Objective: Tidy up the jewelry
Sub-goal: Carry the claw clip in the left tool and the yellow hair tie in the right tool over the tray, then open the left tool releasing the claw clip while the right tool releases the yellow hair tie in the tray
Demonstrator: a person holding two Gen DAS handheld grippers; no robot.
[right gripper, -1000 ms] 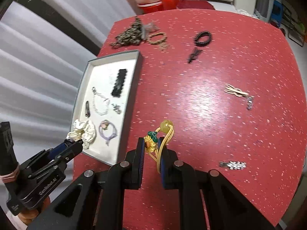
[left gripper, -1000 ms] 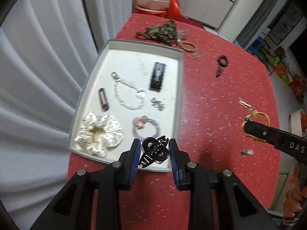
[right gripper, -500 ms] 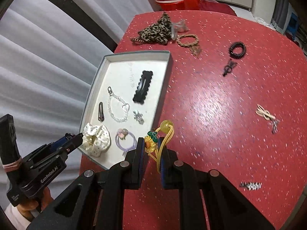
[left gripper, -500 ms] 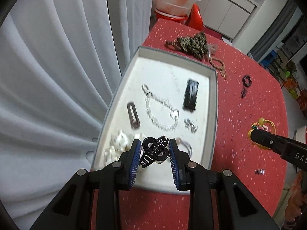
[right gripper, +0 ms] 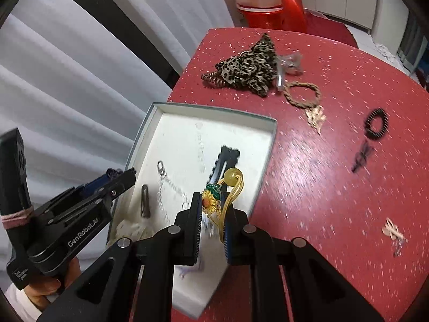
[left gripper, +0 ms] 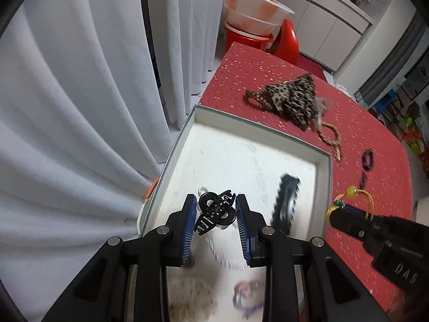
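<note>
My left gripper (left gripper: 216, 214) is shut on a black claw hair clip (left gripper: 215, 212) and holds it over the white jewelry tray (left gripper: 233, 155). My right gripper (right gripper: 213, 209) is shut on a yellow hair tie with a sunflower charm (right gripper: 225, 190) and holds it above the tray (right gripper: 182, 123), near its right wall. It also shows in the left wrist view (left gripper: 351, 204). In the tray lie a black snap clip (right gripper: 226, 158), a silver chain (right gripper: 166, 179), a brown clip (right gripper: 144, 201), a white scrunchie (right gripper: 131, 222) and a purple hair tie (left gripper: 245, 297).
On the red table (right gripper: 321, 187) lie a leopard scrunchie (right gripper: 249, 64), a braided rope tie (right gripper: 303, 96), a black coil tie (right gripper: 376, 124), a black clip (right gripper: 362, 158) and beige clips (right gripper: 392, 232). White curtains (left gripper: 67, 107) hang at the left. A tub on a red stool (left gripper: 252, 18) stands beyond.
Both grippers have moved forward and left over the tray, each still holding its item. The view is motion-blurred.
</note>
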